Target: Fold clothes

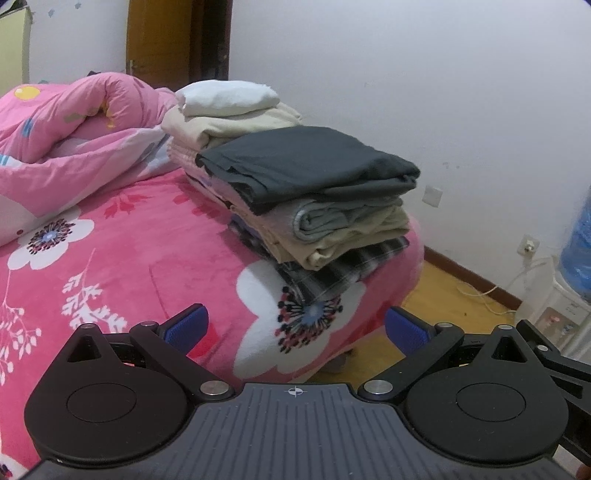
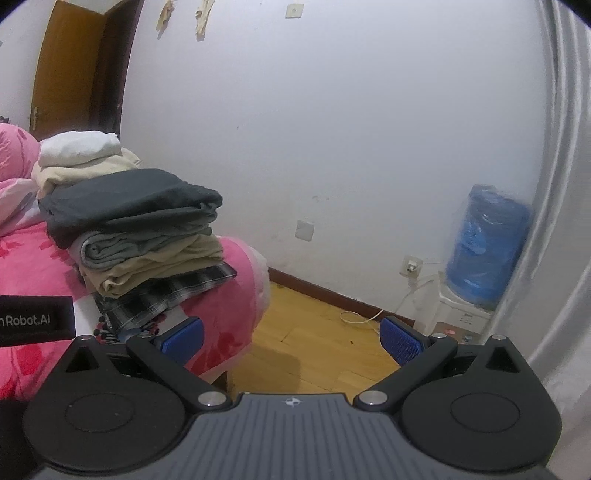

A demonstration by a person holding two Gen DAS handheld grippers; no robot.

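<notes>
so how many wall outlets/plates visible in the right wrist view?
3. One plate sits high on the wall near the top edge, one lower at mid-wall, and a socket with a plug in it just above the baseboard. The curtain at right may hide others.

Folded clothes stack (image 1: 314,192) on bed (image 1: 147,258); quilt (image 1: 74,129) left of it.

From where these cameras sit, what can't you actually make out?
- Lower layers of the folded stack: only edges show in both views.
- Water bottle: cut by the left view's edge.
- Whoever holds the left claw and right claw: behind both cameras.
</notes>
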